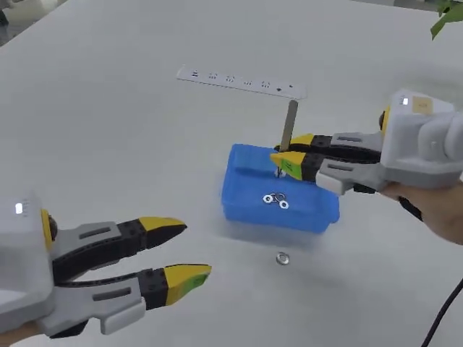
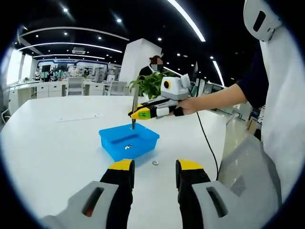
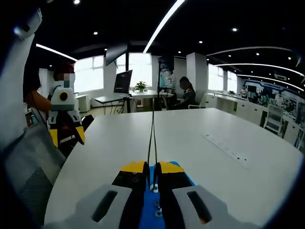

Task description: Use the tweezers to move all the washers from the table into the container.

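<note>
Your right tongs (image 1: 283,155) pinch the tweezers (image 1: 290,119) over the centre container (image 1: 242,206), seemingly at drop-off. Left tongs (image 1: 197,249) are spread. Next, pinch the washer (image 1: 282,257) just below.

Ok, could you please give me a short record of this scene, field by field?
container: blue, in the middle of the table
washers in container: a small cluster
washer on table: one, just in front of the container
tweezers: upright, tips down over the container
right gripper: shut on the tweezers
left gripper: open, holding nothing, away from the container
power strip: behind the container
</note>
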`<state>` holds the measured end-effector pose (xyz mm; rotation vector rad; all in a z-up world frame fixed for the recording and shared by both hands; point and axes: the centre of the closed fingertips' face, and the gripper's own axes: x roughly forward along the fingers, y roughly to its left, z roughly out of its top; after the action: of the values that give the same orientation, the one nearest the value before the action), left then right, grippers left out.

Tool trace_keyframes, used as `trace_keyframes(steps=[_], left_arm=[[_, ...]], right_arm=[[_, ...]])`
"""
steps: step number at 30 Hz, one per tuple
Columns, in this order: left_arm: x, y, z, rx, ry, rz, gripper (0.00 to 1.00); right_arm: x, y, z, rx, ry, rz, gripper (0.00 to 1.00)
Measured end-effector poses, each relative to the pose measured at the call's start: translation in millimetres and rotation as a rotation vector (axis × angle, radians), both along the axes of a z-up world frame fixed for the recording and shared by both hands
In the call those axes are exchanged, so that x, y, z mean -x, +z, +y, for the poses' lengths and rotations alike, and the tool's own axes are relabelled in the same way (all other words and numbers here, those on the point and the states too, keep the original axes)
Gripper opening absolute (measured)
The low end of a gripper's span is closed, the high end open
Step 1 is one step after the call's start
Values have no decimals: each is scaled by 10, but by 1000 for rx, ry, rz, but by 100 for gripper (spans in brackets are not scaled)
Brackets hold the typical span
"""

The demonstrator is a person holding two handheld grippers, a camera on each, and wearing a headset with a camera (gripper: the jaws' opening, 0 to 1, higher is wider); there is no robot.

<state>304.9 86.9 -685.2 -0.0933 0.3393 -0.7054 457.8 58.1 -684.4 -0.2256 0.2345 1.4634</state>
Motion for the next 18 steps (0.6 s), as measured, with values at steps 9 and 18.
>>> trace_keyframes(steps=[9,18], left_arm=[[12,-69,41,-2,31,29,39],[29,-99,-3,4,30,49,39]], right_arm=[[-51,-395,2,76,4,5,10],[-85,-605,-55,106,-6,20,10]])
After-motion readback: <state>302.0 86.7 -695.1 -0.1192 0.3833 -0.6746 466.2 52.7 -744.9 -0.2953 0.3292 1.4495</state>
